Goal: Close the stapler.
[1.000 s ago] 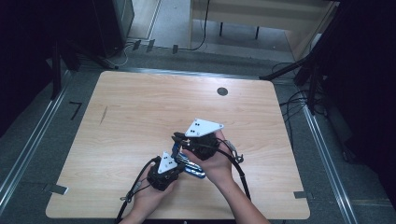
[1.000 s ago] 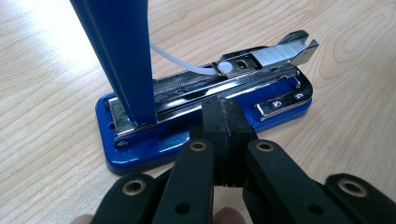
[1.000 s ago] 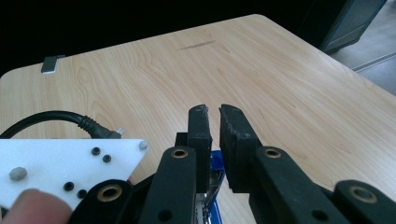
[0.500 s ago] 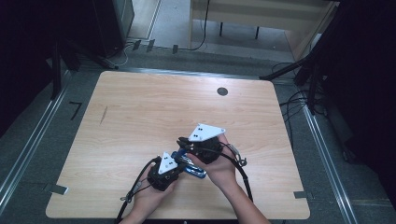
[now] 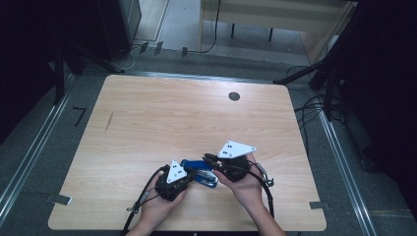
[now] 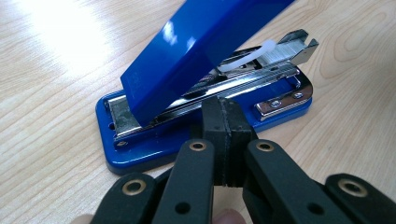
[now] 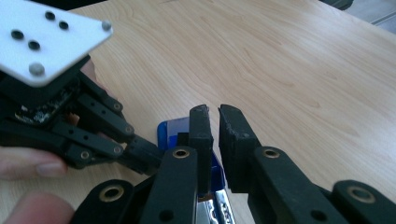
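Stapler work is in hand near the front edge of the desk [image 5: 147, 113]: a blue stapler [image 6: 201, 93] lies flat on the wood between the two hands, its blue top cover swung up and away so the steel magazine [image 6: 261, 70] is bared. The left gripper [image 6: 223, 135] has its jaws pressed together with nothing between them, their tips resting against the side of the stapler's base, seemingly to pin it in place. The right gripper [image 7: 215, 140] hangs just over the stapler's end with its jaws a narrow slit apart, gripping nothing; the other gripper's black linkage sits close beside it. In the high view both tools meet over the stapler [image 5: 199, 172]. The step looks like opening or reloading the stapler. Next, the right jaws probably need to close on the cover or the white pusher while the left keeps the base from sliding
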The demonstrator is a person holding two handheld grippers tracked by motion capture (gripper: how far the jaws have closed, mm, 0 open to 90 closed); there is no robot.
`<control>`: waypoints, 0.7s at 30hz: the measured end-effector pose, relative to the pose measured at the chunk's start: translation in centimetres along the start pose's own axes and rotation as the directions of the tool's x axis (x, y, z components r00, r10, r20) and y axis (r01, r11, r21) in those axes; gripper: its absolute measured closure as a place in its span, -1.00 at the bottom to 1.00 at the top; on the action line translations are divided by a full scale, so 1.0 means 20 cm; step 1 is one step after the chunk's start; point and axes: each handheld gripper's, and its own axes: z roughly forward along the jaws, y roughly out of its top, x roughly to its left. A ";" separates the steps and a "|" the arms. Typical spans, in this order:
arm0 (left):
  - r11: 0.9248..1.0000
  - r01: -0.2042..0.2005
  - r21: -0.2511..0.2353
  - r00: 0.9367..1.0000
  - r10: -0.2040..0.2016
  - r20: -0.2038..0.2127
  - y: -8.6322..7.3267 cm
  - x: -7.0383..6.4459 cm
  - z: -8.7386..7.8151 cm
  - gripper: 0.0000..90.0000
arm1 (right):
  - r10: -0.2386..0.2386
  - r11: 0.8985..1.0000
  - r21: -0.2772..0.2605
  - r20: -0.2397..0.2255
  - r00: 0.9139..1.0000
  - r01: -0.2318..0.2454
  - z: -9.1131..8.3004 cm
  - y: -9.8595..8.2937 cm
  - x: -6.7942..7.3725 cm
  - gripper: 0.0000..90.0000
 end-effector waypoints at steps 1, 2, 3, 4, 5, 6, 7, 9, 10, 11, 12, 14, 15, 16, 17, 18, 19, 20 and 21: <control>1.000 0.000 0.000 1.000 0.000 0.000 0.00 0.00 0.00 1.00 | 0.000 1.000 0.000 0.000 1.000 0.000 0.00 0.00 0.00 0.88; 1.000 0.000 0.000 1.000 0.000 0.000 0.00 0.00 0.00 1.00 | 0.002 1.000 0.006 0.001 1.000 -0.002 0.00 -0.02 0.00 0.88; 1.000 0.000 0.000 1.000 0.000 0.000 0.00 0.00 0.00 1.00 | 0.002 1.000 0.006 0.001 1.000 -0.002 0.00 -0.02 0.00 0.88; 1.000 0.000 0.000 1.000 0.000 0.001 0.00 0.00 0.00 1.00 | -0.003 1.000 0.011 0.000 1.000 0.003 0.00 -0.04 0.00 0.88; 1.000 -0.001 0.000 1.000 0.001 0.000 0.00 0.00 0.00 1.00 | -0.003 1.000 0.011 0.000 1.000 0.003 0.00 -0.04 0.00 0.88; 1.000 0.000 0.000 1.000 0.000 0.000 0.00 0.00 0.00 1.00 | -0.011 1.000 0.021 0.001 1.000 0.011 0.00 -0.06 0.01 0.88; 1.000 0.000 0.000 1.000 0.000 0.000 0.00 0.00 0.00 1.00 | -0.011 1.000 0.021 0.001 1.000 0.011 0.00 -0.06 0.01 0.88; 1.000 0.002 -0.001 1.000 -0.002 0.001 0.00 0.00 0.00 1.00 | -0.014 0.999 0.037 0.005 1.000 0.014 0.00 -0.10 0.01 0.88; 1.000 0.002 -0.001 1.000 -0.002 0.001 0.00 0.00 0.00 1.00 | -0.014 0.999 0.037 0.005 1.000 0.014 0.00 -0.10 0.01 0.88; 1.000 0.001 -0.001 1.000 -0.001 0.001 0.00 0.00 0.00 1.00 | -0.013 0.999 0.042 0.003 1.000 0.012 0.00 -0.11 0.01 0.88; 1.000 0.001 -0.001 1.000 -0.001 0.001 0.00 0.00 0.00 1.00 | -0.006 0.999 0.053 0.007 1.000 0.005 0.00 -0.14 0.00 0.88; 1.000 0.002 0.000 1.000 -0.002 0.001 0.00 0.00 0.00 1.00 | 0.009 0.999 0.048 0.005 1.000 -0.009 0.00 -0.16 0.00 0.87; 1.000 0.002 0.000 1.000 -0.002 0.001 0.00 0.00 0.00 1.00 | 0.009 0.999 0.048 0.005 1.000 -0.009 0.00 -0.16 0.00 0.87; 1.000 0.001 0.000 1.000 -0.001 0.001 0.00 0.00 0.00 1.00 | 0.013 0.999 0.046 0.004 1.000 -0.013 -0.01 -0.16 0.00 0.87; 1.000 0.001 0.000 1.000 -0.001 0.001 0.00 0.00 0.00 1.00 | 0.014 0.999 0.046 0.004 1.000 -0.014 -0.01 -0.17 -0.01 0.87; 1.000 0.001 0.000 1.000 -0.001 0.001 0.00 0.00 0.00 1.00 | 0.016 0.999 0.044 0.006 1.000 -0.016 -0.01 -0.17 -0.01 0.87; 1.000 0.001 0.000 1.000 -0.001 0.002 0.00 0.00 0.00 1.00 | 0.016 0.999 0.041 0.005 1.000 -0.016 -0.01 -0.17 -0.01 0.87; 1.000 0.000 -0.001 1.000 0.000 0.001 0.00 0.00 0.00 1.00 | 0.015 0.999 0.037 0.009 1.000 -0.016 -0.01 -0.18 0.00 0.88; 1.000 0.000 -0.001 1.000 0.000 0.001 0.00 0.00 0.00 1.00 | 0.015 0.999 0.037 0.009 1.000 -0.016 -0.01 -0.18 0.00 0.88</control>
